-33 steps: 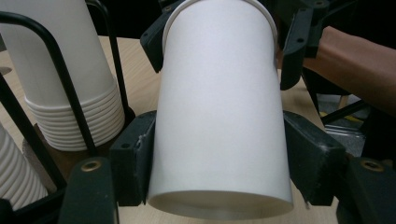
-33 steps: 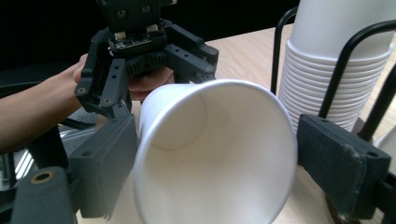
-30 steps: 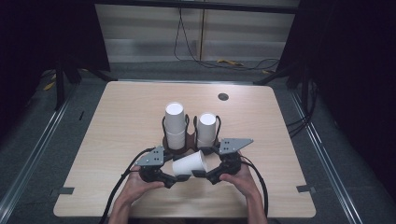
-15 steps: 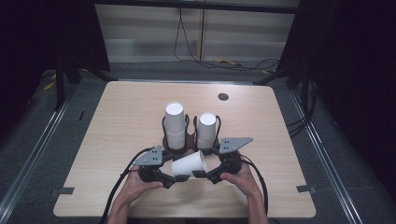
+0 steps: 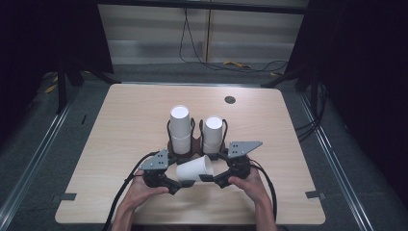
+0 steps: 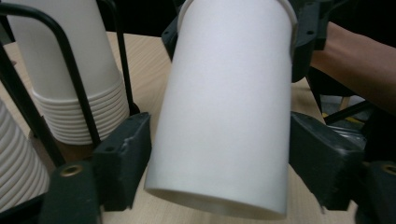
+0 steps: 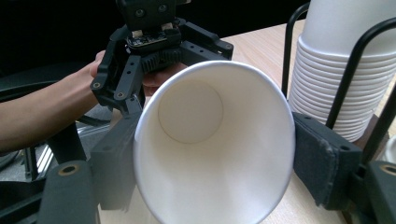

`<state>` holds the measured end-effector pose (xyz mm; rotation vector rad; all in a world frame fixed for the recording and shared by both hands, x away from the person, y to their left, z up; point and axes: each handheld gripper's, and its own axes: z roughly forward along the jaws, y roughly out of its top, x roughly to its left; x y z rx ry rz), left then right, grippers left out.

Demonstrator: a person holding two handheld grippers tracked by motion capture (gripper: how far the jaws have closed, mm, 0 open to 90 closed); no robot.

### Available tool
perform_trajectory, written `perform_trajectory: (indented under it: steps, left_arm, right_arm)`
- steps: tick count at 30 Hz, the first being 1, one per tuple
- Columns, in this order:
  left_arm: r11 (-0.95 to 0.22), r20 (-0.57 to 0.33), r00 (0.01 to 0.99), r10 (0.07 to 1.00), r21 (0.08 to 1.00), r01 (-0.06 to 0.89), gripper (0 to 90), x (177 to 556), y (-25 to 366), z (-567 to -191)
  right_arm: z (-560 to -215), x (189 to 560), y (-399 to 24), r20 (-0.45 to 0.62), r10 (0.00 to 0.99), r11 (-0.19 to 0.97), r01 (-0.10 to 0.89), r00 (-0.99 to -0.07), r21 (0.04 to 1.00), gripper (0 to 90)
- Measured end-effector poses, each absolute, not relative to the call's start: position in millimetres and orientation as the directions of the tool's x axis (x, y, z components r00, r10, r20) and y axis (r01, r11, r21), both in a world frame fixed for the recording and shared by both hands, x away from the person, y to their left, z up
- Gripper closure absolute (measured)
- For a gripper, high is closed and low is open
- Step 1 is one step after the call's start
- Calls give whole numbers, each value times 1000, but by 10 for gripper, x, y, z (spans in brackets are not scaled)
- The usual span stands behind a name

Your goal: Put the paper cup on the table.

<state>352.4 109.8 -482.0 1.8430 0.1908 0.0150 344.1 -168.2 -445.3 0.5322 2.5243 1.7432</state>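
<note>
1. Looking down from the high view, we see a light wooden table with a dark wire rack near its centre, holding 2 stacks of white paper cups: a taller stack at 9 o'clock in the rack and a shorter stack at 3 o'clock.
2. We find a single paper cup lying on its side at 6 o'clock from the rack, held between both grippers, its open mouth toward 3 o'clock.
3. We see the left gripper at the cup's closed end; in the left gripper view its jaws stand fairly wide, one pad at each side of the cup's base end, but we cannot tell whether they press on it.
4. We see the right gripper at the mouth end; in the right gripper view its jaws sit wide, pressed against the rim on both sides.
5. We note a small dark round hole in the tabletop at 1 o'clock from the rack.
</note>
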Motion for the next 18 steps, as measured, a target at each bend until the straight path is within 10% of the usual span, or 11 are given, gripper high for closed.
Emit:
perform_trajectory:
  steps: [18]
  left_arm:
    - [-269,-60,955,291,953,142,153,3510,1156,-4860]
  right_arm:
    - [-4417,3400,-1800,147,379,304,273,-914,913,238]
